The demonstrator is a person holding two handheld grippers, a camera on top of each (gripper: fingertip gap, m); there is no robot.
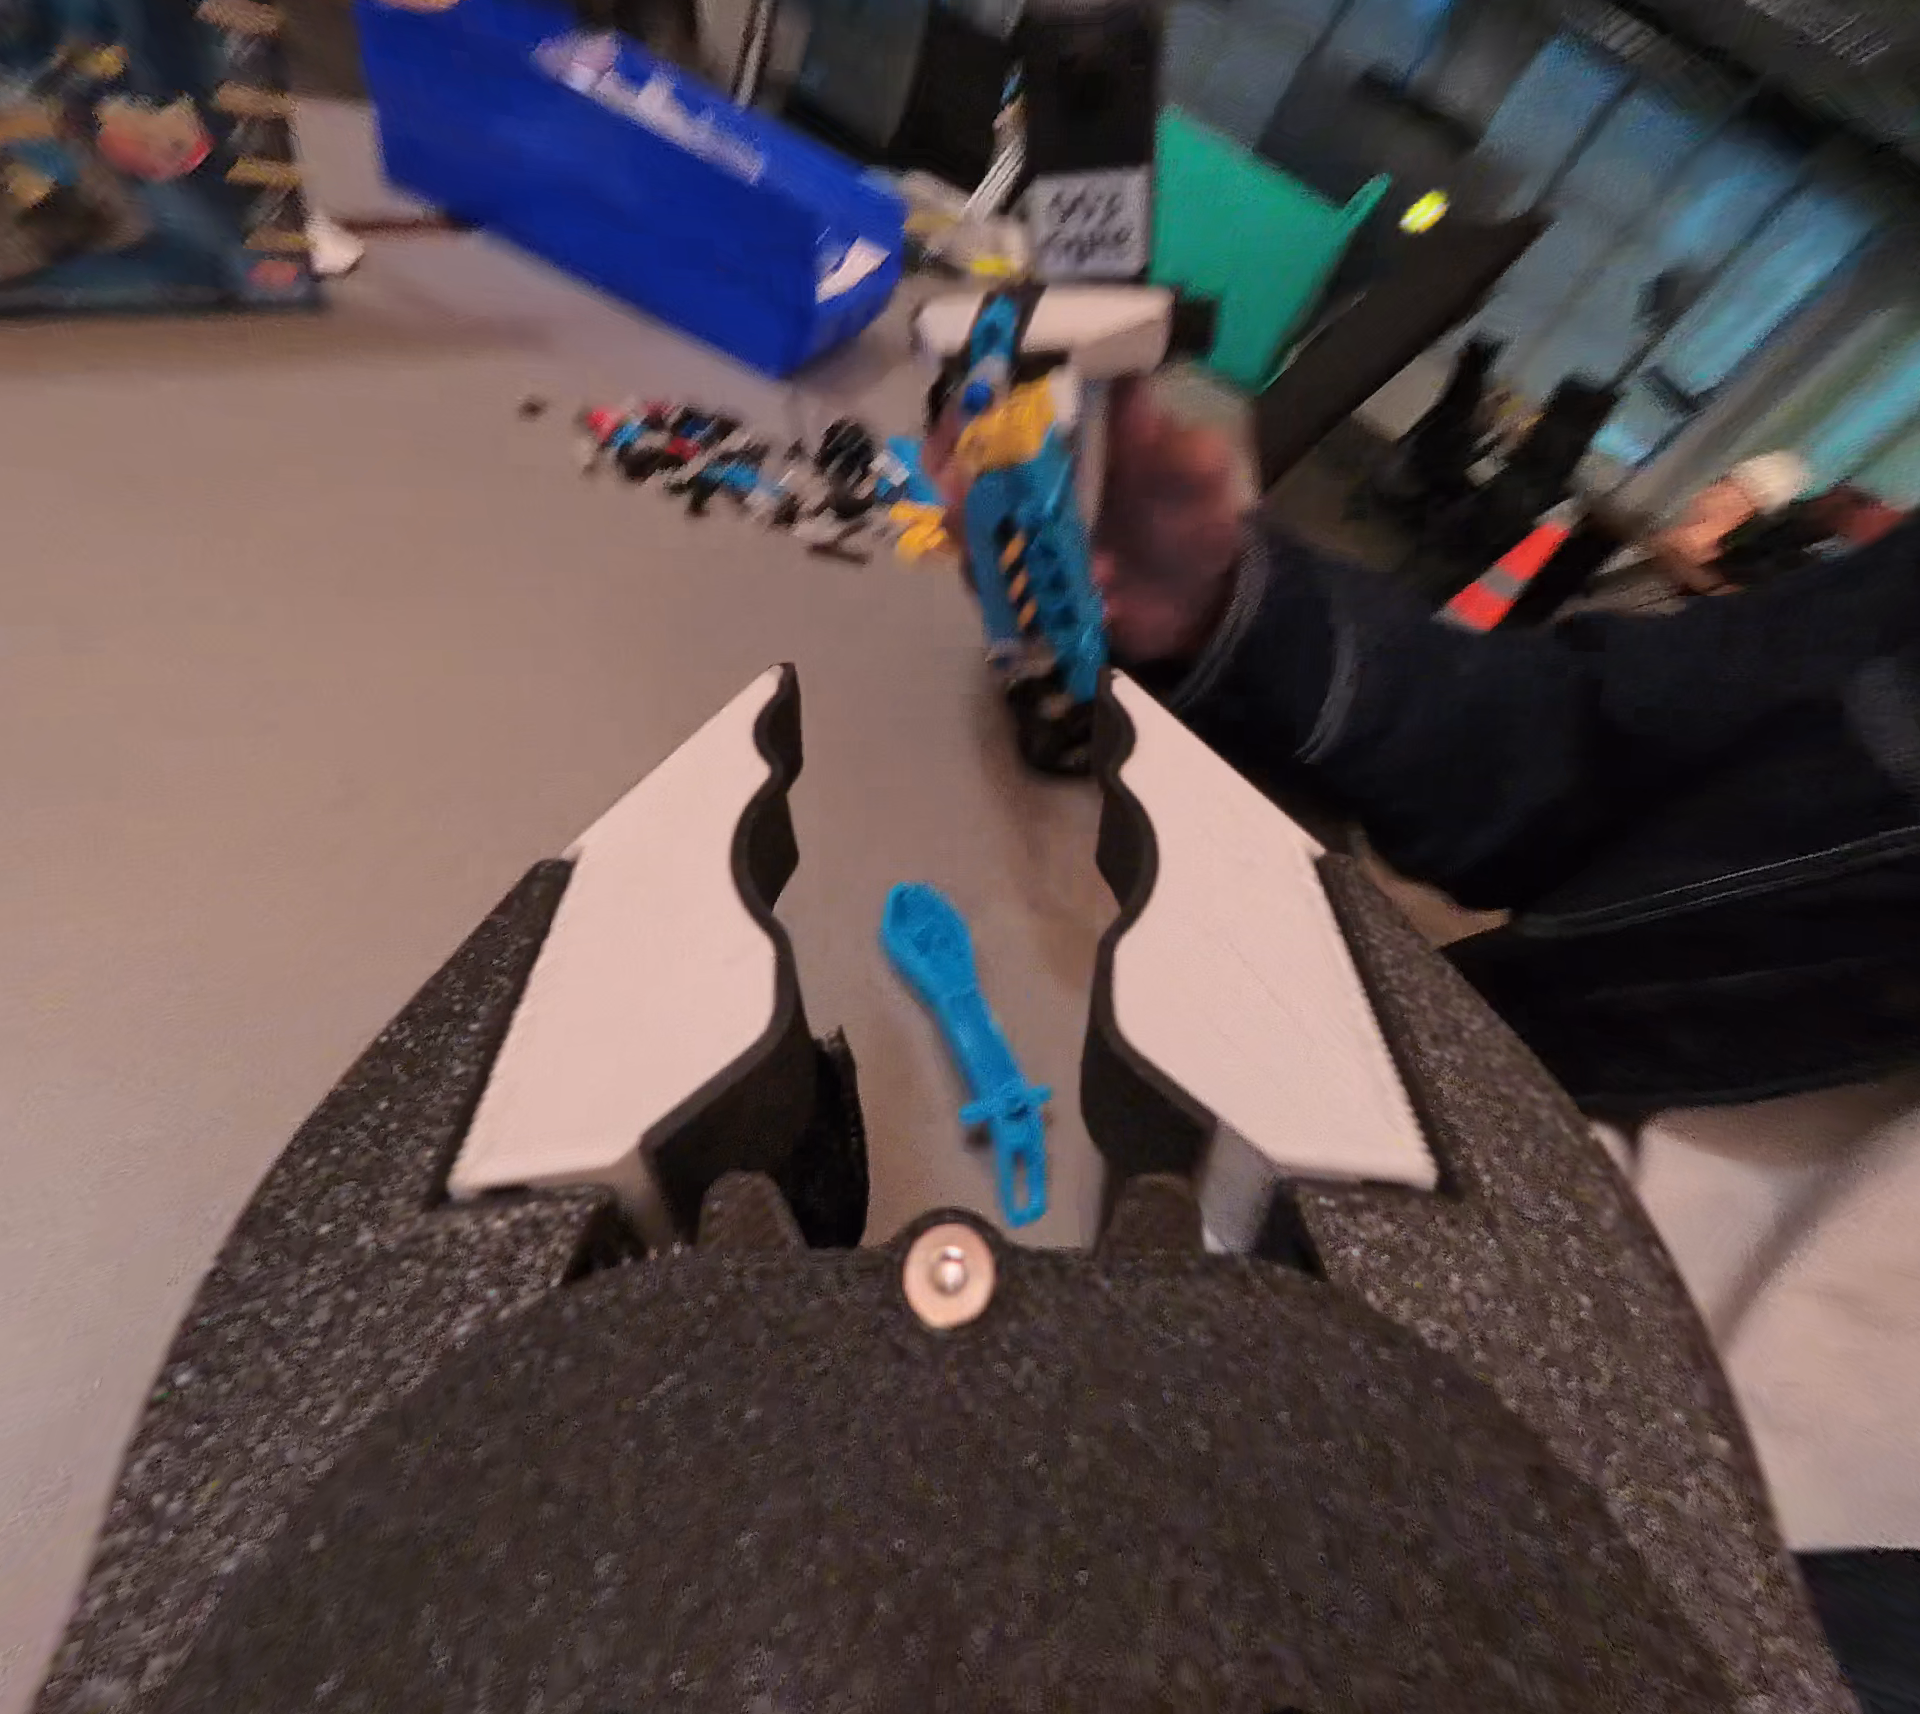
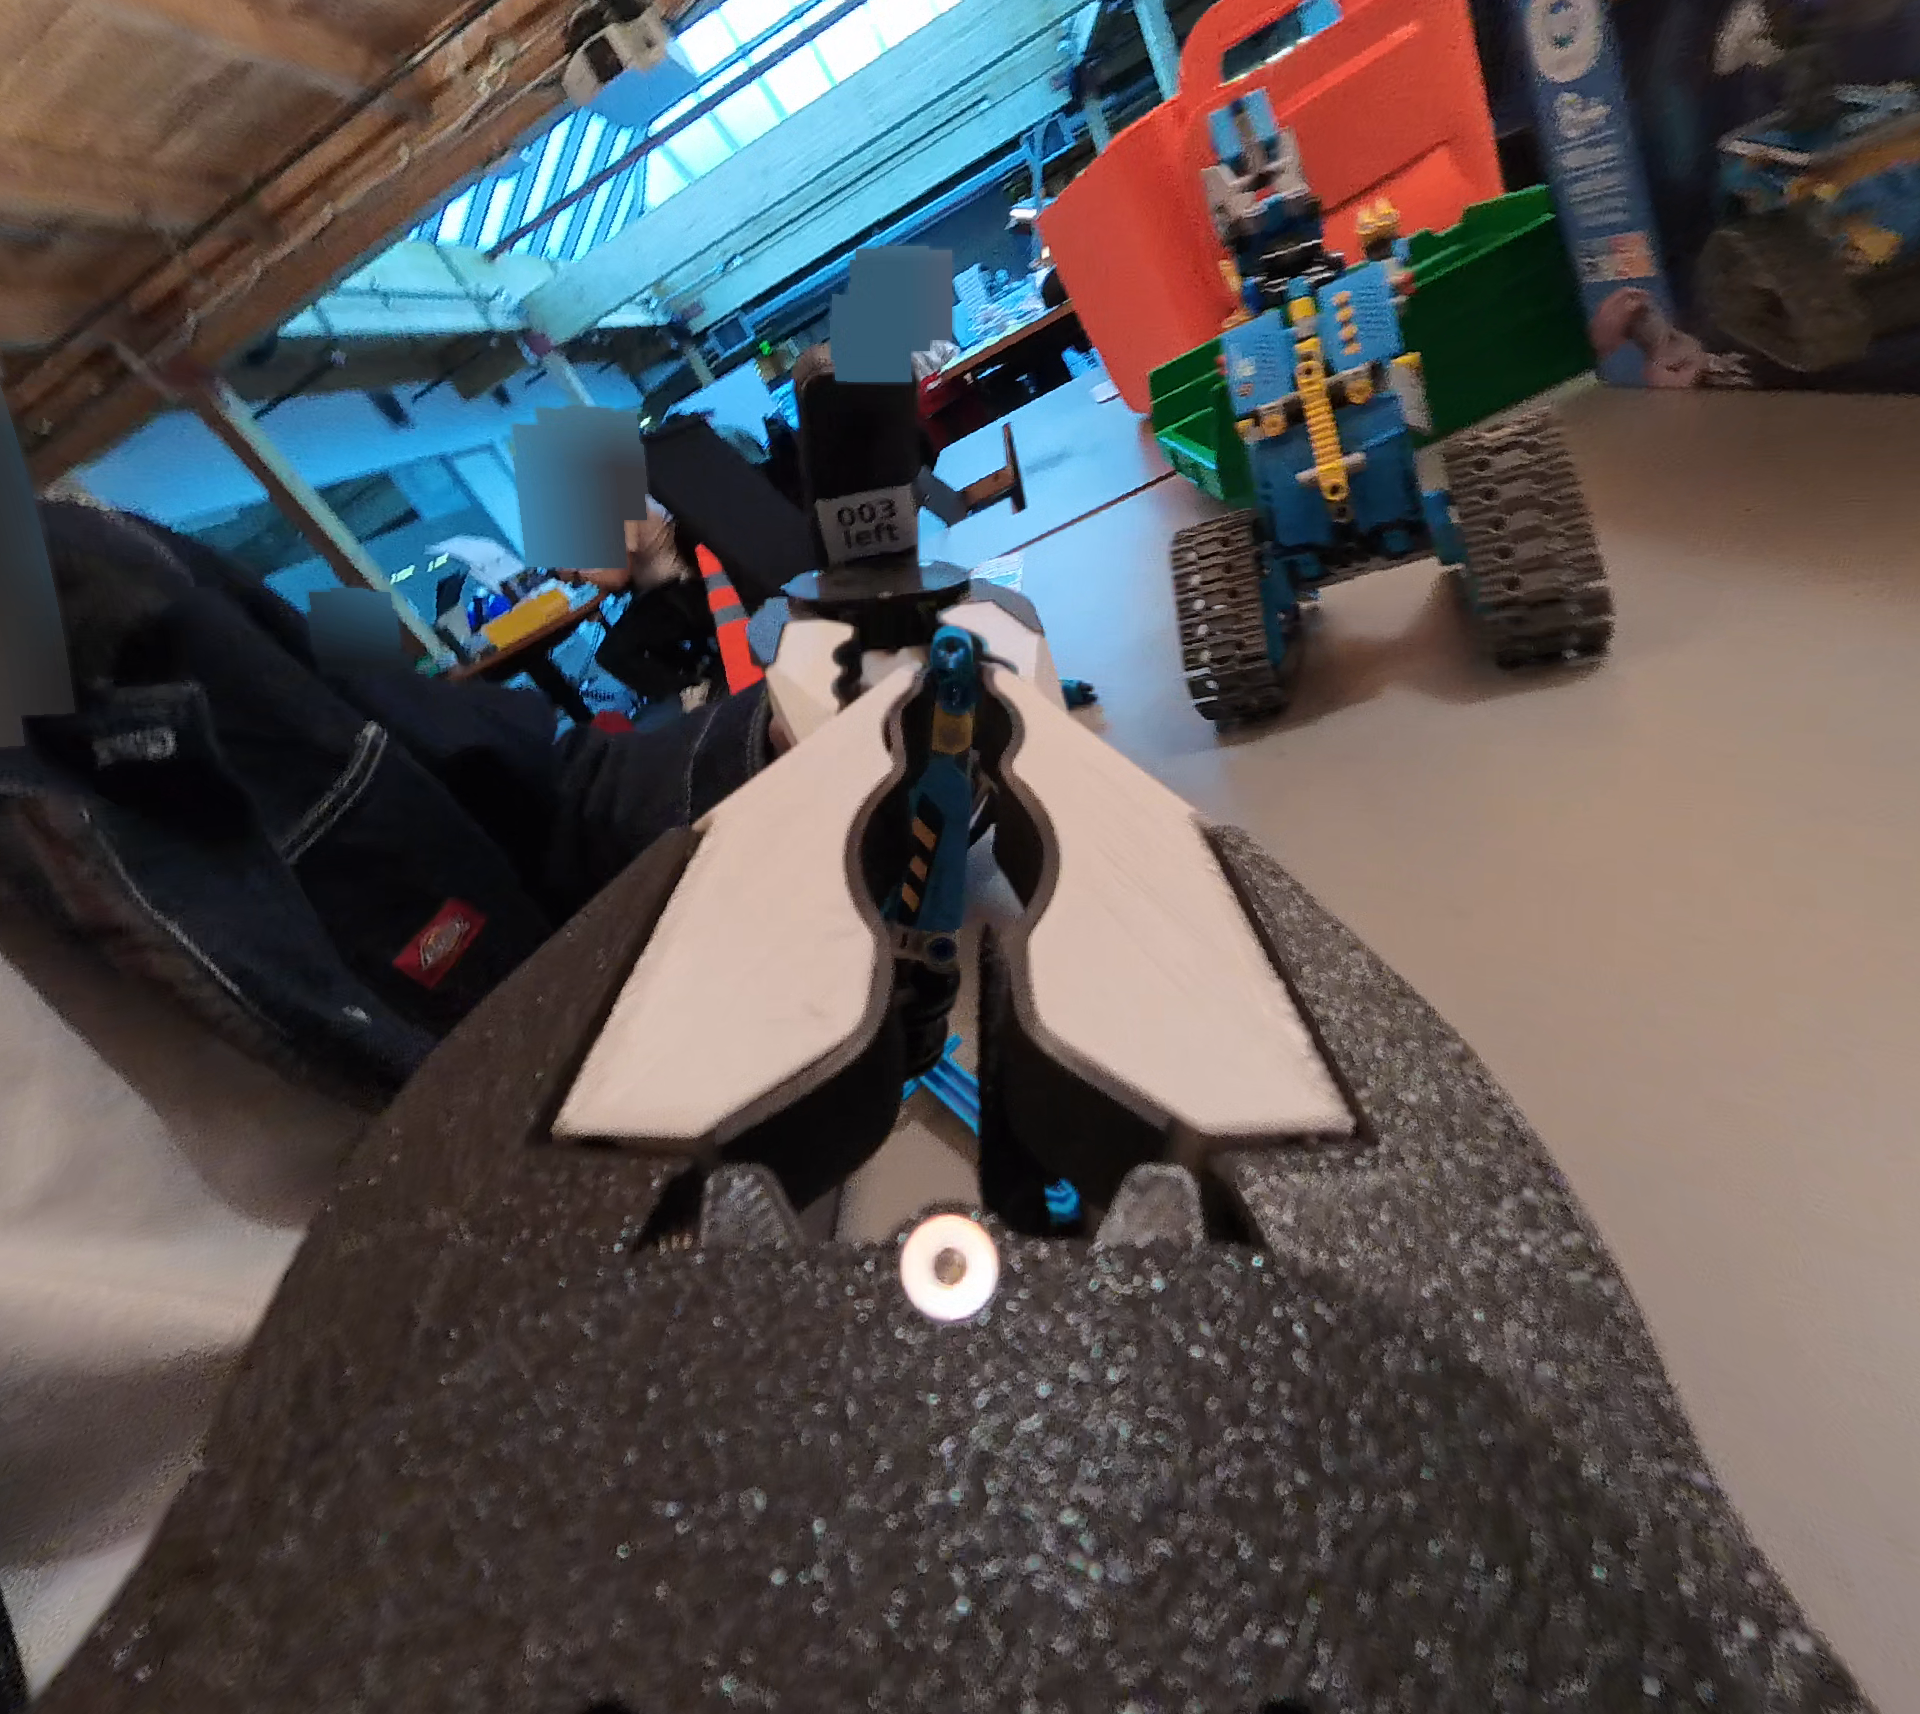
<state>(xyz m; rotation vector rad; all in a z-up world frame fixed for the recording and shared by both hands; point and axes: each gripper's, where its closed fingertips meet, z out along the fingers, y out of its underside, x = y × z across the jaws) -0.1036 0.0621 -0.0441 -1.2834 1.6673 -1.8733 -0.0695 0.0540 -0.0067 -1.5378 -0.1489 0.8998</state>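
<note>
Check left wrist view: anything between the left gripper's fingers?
Yes. In the left wrist view a small blue plastic piece lies flat on the grey table between the open fingers of the left gripper, touching neither.

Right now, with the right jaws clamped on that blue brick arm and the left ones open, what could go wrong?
1. The blue and yellow brick arm sits in the right gripper by a narrow strip, so it may twist or slip.
2. The left gripper hangs open over the loose blue spanner-shaped piece and could knock it across the table.
3. The left wrist view is blurred, so positions there are uncertain.
</note>
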